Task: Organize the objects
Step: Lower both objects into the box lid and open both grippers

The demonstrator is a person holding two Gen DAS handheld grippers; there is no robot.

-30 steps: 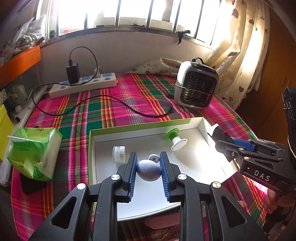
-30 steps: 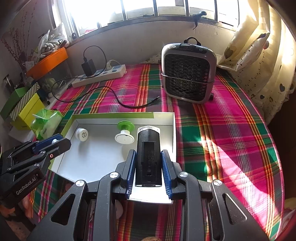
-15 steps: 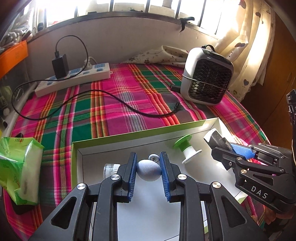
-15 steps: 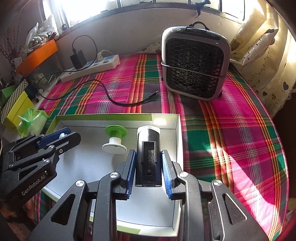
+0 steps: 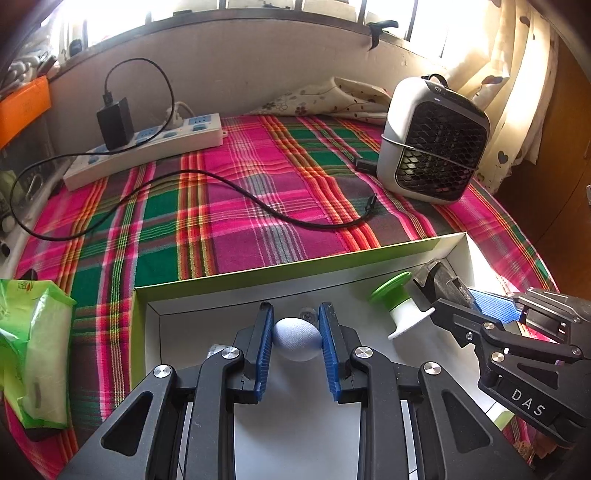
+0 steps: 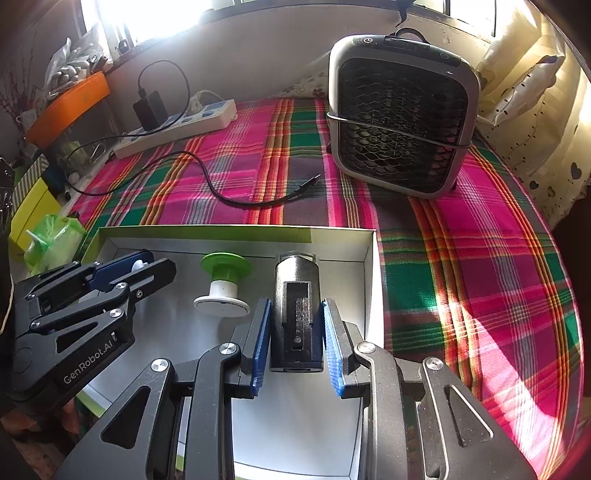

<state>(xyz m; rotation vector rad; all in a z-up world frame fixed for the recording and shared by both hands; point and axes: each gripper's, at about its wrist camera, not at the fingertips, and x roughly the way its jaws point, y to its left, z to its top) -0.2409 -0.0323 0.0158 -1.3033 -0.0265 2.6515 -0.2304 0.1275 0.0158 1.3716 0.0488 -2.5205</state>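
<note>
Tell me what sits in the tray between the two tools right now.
The green-and-white spool lies on the tray floor between the left tool and the right tool, touching neither; the right wrist view shows this best.

Strong daylight from the window point(image 5: 258, 7), blown out to white; sunny patches on the plaid cloth point(image 6: 498, 295); sharp centre, curved dark fisheye edges.

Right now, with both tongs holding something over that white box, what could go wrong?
1. The pale blue egg-shaped ball in the left tongs is round; it might roll off once released.
2. The dark metal cylinder in the right tongs hangs close to the green-topped spool and could knock it over.
3. The two tongs work side by side and may bump.
</note>
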